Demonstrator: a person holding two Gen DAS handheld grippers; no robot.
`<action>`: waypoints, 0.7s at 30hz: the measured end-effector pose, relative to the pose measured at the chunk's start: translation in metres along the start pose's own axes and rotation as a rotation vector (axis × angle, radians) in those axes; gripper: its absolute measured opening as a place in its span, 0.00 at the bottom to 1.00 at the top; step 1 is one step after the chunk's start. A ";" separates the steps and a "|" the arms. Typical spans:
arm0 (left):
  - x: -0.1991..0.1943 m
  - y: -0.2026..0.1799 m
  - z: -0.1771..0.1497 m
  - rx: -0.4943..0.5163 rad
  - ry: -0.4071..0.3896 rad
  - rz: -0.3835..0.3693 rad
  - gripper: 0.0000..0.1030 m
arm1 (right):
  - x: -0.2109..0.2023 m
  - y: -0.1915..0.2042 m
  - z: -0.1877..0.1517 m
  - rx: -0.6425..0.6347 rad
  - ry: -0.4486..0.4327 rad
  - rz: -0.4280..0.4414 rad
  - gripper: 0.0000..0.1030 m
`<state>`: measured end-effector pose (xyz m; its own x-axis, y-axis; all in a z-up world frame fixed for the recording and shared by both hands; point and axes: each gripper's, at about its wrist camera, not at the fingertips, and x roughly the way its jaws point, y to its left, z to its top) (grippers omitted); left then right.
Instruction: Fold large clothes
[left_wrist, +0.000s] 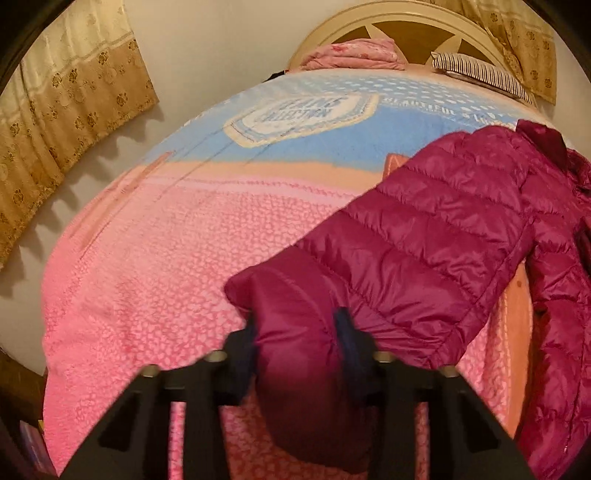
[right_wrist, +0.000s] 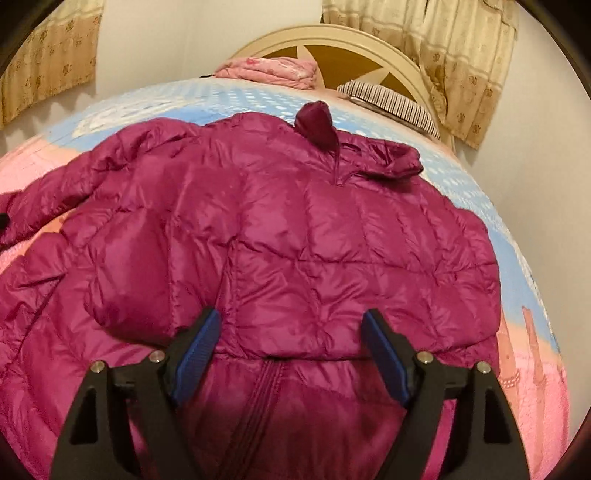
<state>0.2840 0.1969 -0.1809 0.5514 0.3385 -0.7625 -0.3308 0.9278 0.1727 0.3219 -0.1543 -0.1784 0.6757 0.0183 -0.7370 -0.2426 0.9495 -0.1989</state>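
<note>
A magenta quilted puffer jacket (right_wrist: 295, 229) lies spread on the bed, hood toward the headboard. Its right half is folded over the body, and a small stuff sack (right_wrist: 317, 122) lies near the collar. In the left wrist view the jacket's sleeve (left_wrist: 424, 236) stretches out to the left. My left gripper (left_wrist: 297, 325) is shut on the sleeve's cuff end, which bunches between the fingers. My right gripper (right_wrist: 290, 325) is open and empty, hovering just above the jacket's lower body near the zipper (right_wrist: 269, 398).
The bed carries a pink and blue blanket (left_wrist: 166, 240). A folded pink quilt (left_wrist: 351, 53) and a striped pillow (left_wrist: 480, 74) lie by the round headboard (right_wrist: 332, 40). Patterned curtains (left_wrist: 66, 96) hang left and right, against the wall.
</note>
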 end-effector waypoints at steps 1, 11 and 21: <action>-0.005 0.002 0.002 0.003 -0.010 -0.003 0.22 | -0.003 -0.003 -0.001 0.012 -0.002 0.005 0.79; -0.061 0.009 0.031 0.027 -0.175 0.041 0.13 | -0.029 -0.036 -0.017 0.088 -0.018 0.009 0.79; -0.136 -0.051 0.082 0.113 -0.376 -0.012 0.11 | -0.052 -0.073 -0.028 0.139 -0.034 -0.047 0.79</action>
<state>0.2886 0.1166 -0.0343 0.8038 0.3419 -0.4868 -0.2477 0.9364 0.2487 0.2849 -0.2337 -0.1439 0.7076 -0.0194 -0.7064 -0.1129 0.9837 -0.1401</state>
